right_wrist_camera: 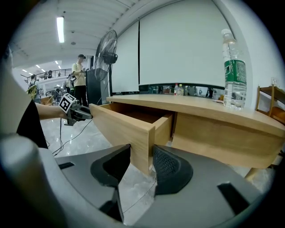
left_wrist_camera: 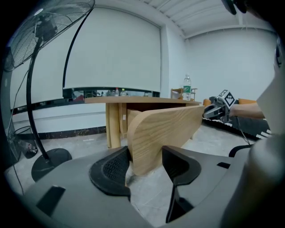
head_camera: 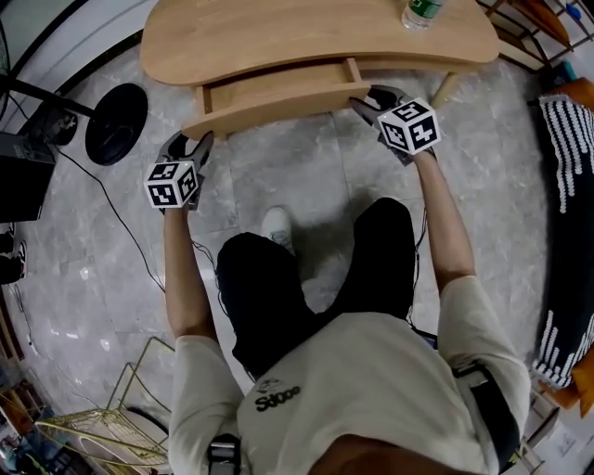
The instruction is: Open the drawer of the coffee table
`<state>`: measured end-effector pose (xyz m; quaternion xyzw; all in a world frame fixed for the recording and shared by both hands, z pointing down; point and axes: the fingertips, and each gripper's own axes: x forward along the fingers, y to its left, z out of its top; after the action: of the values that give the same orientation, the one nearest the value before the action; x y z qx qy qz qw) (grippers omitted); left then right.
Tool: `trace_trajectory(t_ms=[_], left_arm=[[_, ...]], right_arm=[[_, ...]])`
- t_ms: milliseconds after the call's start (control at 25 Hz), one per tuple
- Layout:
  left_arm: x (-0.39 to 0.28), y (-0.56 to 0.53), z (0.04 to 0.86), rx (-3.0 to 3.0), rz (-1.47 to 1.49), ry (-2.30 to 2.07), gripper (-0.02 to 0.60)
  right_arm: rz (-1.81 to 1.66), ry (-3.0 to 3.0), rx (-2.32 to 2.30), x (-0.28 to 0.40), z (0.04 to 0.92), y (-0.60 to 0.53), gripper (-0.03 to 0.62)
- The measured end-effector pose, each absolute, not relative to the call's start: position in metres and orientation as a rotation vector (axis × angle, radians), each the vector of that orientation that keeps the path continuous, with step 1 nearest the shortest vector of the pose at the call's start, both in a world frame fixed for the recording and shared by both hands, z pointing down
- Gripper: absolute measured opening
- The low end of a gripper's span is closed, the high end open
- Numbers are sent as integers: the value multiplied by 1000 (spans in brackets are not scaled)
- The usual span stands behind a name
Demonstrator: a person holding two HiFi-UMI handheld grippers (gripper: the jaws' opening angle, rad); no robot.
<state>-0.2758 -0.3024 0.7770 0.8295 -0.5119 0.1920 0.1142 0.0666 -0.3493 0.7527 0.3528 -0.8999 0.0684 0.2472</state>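
Drawer (head_camera: 278,104) of the coffee table stood partly pulled out at 12 o'clock from the person. Its front panel was clear of the worktop (head_camera: 306,32) edge, and the open hollow showed behind it.

The left hand-held gripper (left_wrist_camera: 144,162) was at the panel's 9 o'clock end. That rounded end sat between its jaws, which appeared pressed onto the wood from both sides. The right hand-held gripper (right_wrist_camera: 141,165) was at the 3 o'clock end, its pads pinching the squared corner of the same panel. Neither was spread free. A water bottle (head_camera: 422,11) stood upright on the worktop at about 1 o'clock, well apart from both grips.

By my reading, the step in hand was the pull itself: the grasp was made and the drawer was part of the way out, but not fully. The next move would call for drawing both ends toward 6 o'clock together and level, so the drawer would not skew and bind. Both pinches should stay firm, since the panel offers only its thin edge to hold. The pull should also be gentle enough that the table does not drag across the floor (head_camera: 278,176) or unsettle the bottle.
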Motion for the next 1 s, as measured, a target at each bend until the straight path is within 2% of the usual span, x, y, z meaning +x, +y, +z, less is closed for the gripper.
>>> trace_trajectory(t_ms=[1000], left_arm=[[-266,-220,778,2404,576,-1483,239]], right_arm=[[171,-2442,905,77,753,-267,144]])
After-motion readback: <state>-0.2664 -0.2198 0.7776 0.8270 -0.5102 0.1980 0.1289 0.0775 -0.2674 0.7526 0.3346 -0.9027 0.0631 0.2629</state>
